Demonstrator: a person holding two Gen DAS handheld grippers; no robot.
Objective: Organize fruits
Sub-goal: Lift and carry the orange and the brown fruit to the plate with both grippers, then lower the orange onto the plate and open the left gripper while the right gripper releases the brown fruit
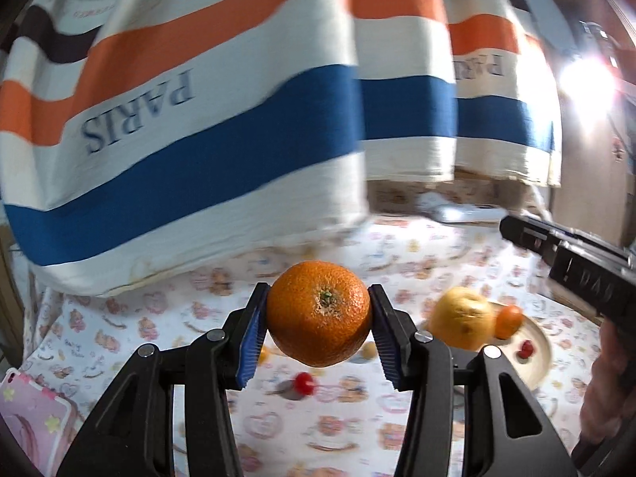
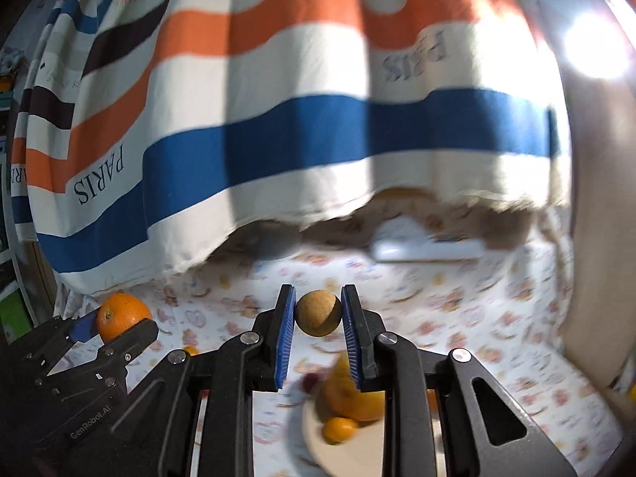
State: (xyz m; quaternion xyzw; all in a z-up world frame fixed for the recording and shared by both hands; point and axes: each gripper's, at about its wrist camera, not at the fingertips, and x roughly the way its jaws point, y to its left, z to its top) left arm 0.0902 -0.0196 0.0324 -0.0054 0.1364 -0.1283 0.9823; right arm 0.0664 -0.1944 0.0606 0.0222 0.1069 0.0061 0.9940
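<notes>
My left gripper [image 1: 318, 318] is shut on a large orange [image 1: 319, 314] and holds it above the table; it also shows at the left of the right wrist view [image 2: 123, 315]. My right gripper [image 2: 318, 314] is shut on a small brown round fruit [image 2: 319, 313], held above a beige plate [image 2: 349, 453]. The plate [image 1: 536, 349] holds a big yellow-orange citrus [image 1: 461, 317], a small tangerine [image 1: 508, 321] and a small red fruit [image 1: 526, 349]. In the right wrist view the citrus [image 2: 353, 397] and tangerine [image 2: 338, 429] lie below my fingers.
A red fruit [image 1: 304, 382] and a small yellow fruit [image 1: 367, 350] lie loose on the patterned tablecloth [image 1: 318, 429]. A striped "PARIS" cloth [image 1: 198, 119] hangs behind. A white flat object [image 2: 425, 248] lies at the back. A pink case [image 1: 28, 417] sits at the left edge.
</notes>
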